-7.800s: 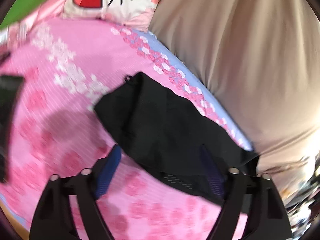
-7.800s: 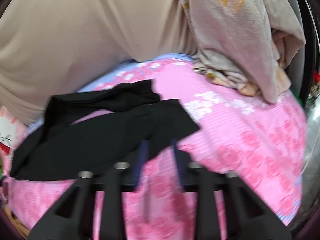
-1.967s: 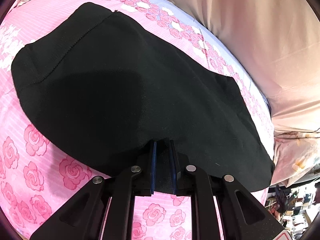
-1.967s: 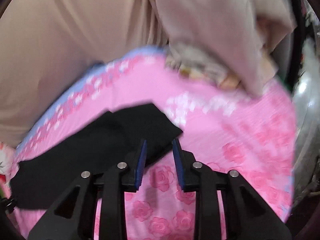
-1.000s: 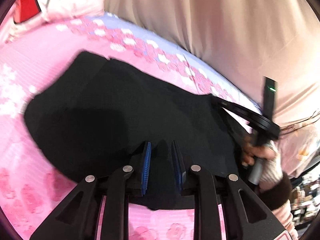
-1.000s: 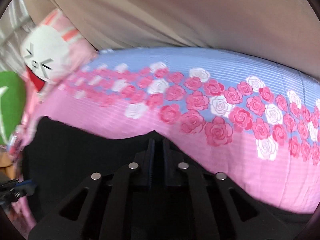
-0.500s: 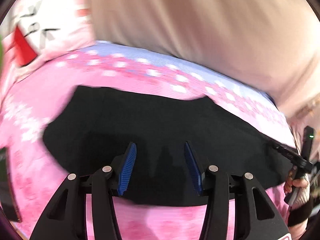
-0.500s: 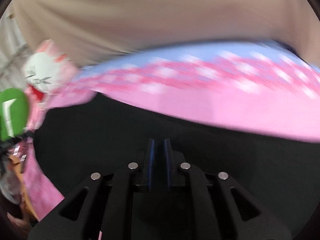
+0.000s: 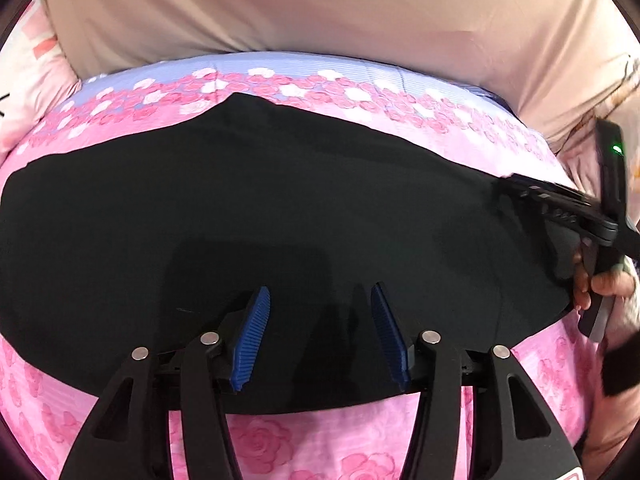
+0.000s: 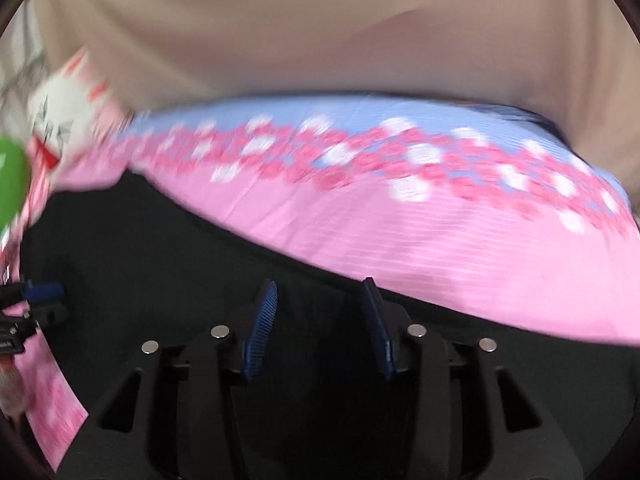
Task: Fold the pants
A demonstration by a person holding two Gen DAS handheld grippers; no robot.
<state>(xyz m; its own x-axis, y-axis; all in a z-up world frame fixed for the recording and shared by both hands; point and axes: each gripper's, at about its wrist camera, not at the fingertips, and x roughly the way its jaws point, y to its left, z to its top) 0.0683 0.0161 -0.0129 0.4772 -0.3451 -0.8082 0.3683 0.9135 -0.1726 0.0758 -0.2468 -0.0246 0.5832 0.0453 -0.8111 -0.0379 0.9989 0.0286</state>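
The black pants (image 9: 280,208) lie folded flat on the pink rose bedsheet (image 9: 280,448). My left gripper (image 9: 320,292) hovers over their near edge, jaws opening, blue pads apart and nothing pinched between them. At the right of that view a hand (image 9: 604,284) holds my right gripper (image 9: 560,208) at the pants' right end. The right wrist view is blurred. There my right gripper (image 10: 319,284) sits above the black pants (image 10: 160,264) with its jaws opening, the pads clear of the cloth. The left gripper (image 10: 40,296) shows at that view's left edge.
A beige cloth (image 9: 320,8) rises behind the bed. A white and pink plush pillow (image 10: 68,112) and a green object (image 10: 10,184) lie at the left. A blue striped band (image 9: 320,68) runs along the sheet's far side.
My right gripper, shut on the pants' edge in the earlier frames, has let go and stands apart. My left jaws have widened and that hand has swung across the pants.
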